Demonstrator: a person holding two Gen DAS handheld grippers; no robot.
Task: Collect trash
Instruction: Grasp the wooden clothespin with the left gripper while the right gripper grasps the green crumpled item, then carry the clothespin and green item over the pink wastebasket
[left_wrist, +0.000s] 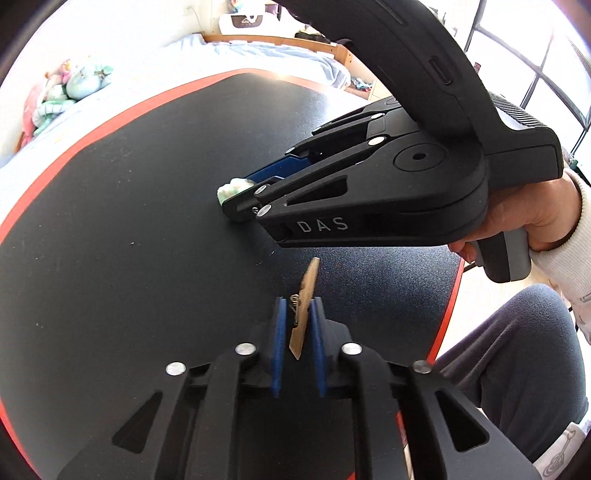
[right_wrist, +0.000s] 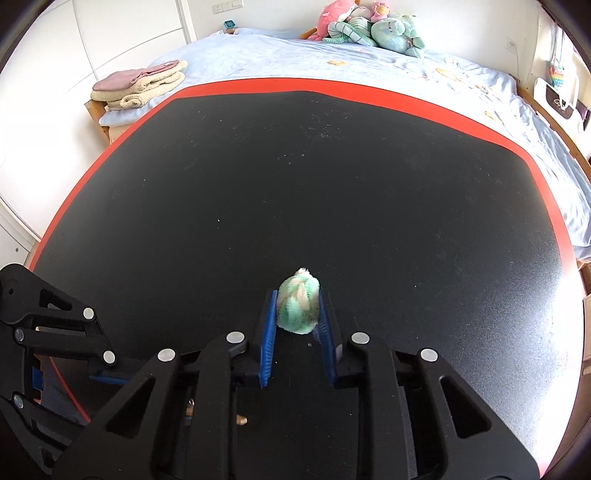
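My left gripper (left_wrist: 298, 308) is shut on a wooden clothespin (left_wrist: 303, 308), held upright between its blue pads above the black table (left_wrist: 110, 240). My right gripper (right_wrist: 297, 295) is shut on a crumpled green and white wad (right_wrist: 298, 310), which rests on the table (right_wrist: 258, 184). In the left wrist view the right gripper (left_wrist: 236, 201) reaches in from the right, low to the table, with the wad (left_wrist: 232, 188) at its tips. Part of the left gripper (right_wrist: 55, 343) shows at the lower left of the right wrist view.
The black table has a red rim (right_wrist: 332, 86). A bed with a blue sheet (right_wrist: 369, 62), plush toys (right_wrist: 369, 26) and folded towels (right_wrist: 140, 85) lies beyond it. The person's hand (left_wrist: 524, 218) and knee (left_wrist: 517, 350) are at the right.
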